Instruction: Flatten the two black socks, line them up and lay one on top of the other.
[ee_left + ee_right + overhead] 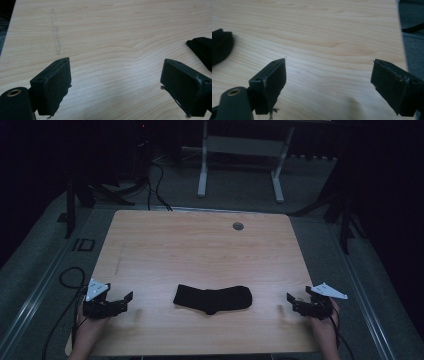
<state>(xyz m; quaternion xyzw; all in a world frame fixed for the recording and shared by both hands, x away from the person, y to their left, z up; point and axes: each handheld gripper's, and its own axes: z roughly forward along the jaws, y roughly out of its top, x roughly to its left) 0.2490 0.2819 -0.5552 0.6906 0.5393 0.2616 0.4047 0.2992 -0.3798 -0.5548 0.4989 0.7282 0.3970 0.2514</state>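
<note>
Sock cut off by edge in both gripper views — forearms cropped at bottom.

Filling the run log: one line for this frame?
left gripper: open, empty | right gripper: open, empty | black sock: flat on table, between grippers, untouched

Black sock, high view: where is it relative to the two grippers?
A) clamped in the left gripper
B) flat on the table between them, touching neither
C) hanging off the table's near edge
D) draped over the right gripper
B. The black sock lies flat on the wooden table, with bare wood separating it from the left gripper and the right gripper; both sets of fingers are spread and empty.
</note>
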